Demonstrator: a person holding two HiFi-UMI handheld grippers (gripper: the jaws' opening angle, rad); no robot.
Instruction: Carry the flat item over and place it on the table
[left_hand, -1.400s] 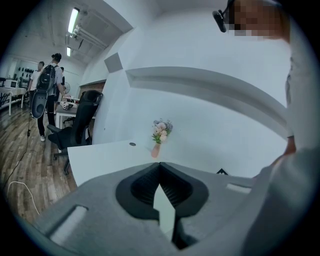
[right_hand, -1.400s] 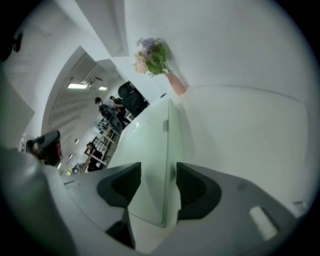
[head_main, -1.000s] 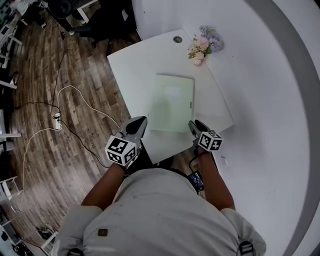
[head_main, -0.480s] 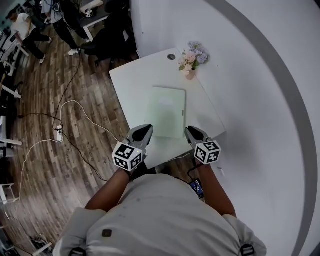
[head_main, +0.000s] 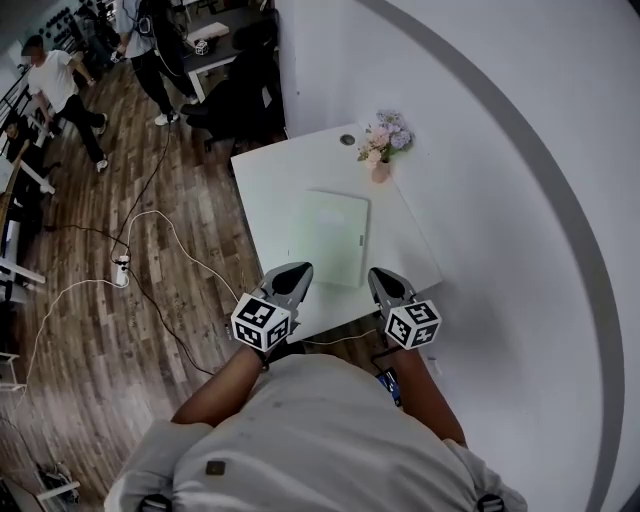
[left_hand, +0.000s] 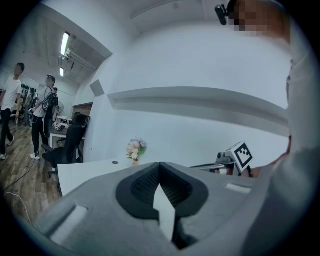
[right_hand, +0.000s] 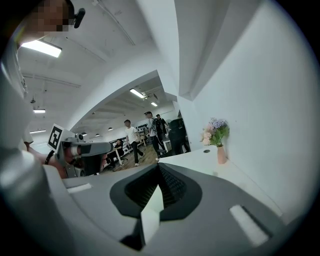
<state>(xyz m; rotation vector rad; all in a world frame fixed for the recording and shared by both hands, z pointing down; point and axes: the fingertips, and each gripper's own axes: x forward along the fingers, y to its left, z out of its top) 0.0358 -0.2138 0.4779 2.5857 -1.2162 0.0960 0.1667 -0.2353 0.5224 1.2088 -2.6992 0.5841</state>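
Your left gripper (head_main: 296, 269) and right gripper (head_main: 379, 276) are both clenched, seemingly on nothing. The pale green flat board (head_main: 332, 235) lies on the white table (head_main: 268, 190) just ahead, centred between them, its long axis running away from you.

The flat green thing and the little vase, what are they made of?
The flat green thing looks like matte plastic or card: smooth, straight edges, no shine. It is too far away to be sure. The little vase looks like pink ceramic or plastic, with smooth sides.
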